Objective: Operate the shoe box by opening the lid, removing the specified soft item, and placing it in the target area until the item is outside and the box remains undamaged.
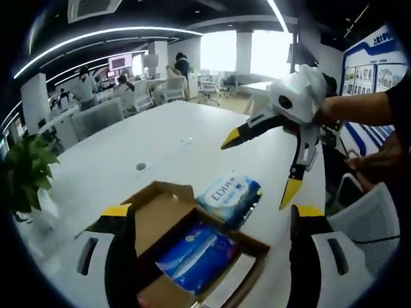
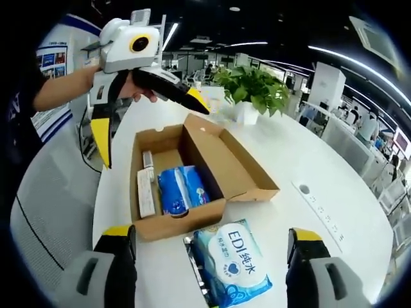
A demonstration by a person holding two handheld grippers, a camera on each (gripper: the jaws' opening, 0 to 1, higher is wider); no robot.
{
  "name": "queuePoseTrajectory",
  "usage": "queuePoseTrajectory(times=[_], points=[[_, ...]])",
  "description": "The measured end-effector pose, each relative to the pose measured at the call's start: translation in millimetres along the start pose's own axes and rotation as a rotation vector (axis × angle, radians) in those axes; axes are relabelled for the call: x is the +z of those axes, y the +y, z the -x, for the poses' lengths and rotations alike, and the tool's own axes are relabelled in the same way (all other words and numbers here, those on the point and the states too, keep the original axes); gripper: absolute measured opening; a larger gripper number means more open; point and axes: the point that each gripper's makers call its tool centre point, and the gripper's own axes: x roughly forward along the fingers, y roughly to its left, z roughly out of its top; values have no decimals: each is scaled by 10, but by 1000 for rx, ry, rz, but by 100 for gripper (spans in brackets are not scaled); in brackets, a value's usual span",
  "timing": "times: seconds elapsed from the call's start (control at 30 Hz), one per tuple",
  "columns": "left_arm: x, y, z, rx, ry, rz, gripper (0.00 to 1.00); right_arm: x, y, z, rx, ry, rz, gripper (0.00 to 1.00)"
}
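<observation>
The brown shoe box (image 1: 157, 218) stands open on the white table (image 1: 160, 141), its lid (image 2: 225, 160) folded back. Inside lie a dark blue soft pack (image 1: 196, 253) (image 2: 182, 189) and a white flat item (image 2: 146, 186). A pale blue "EDI" soft pack (image 1: 228, 196) (image 2: 231, 263) lies on the table just outside the box. My left gripper (image 1: 212, 210) (image 2: 151, 128) hovers open above the box. My right gripper (image 2: 210, 237) (image 1: 260, 165) is open too, over the EDI pack, holding nothing.
A potted plant (image 2: 253, 86) (image 1: 26, 173) stands on the table past the box's lid side. A grey chair (image 1: 366, 224) (image 2: 51, 205) sits at the table edge by the person. A round cable hole (image 2: 304, 189) marks the tabletop. People sit at desks far behind.
</observation>
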Motion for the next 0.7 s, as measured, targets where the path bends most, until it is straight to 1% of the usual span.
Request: queuePoseTrajectory(times=[0.37,0.6,0.7], points=[[-36,29,225,35,-33,10,99,128,89,-81,23,-21,25,95],[-161,50,343,67,-27,3,99,187,155,-162,40,-24,49,92],[-209,57,387,71,-33,24,99,220,180,-202,43,-27,63,91]])
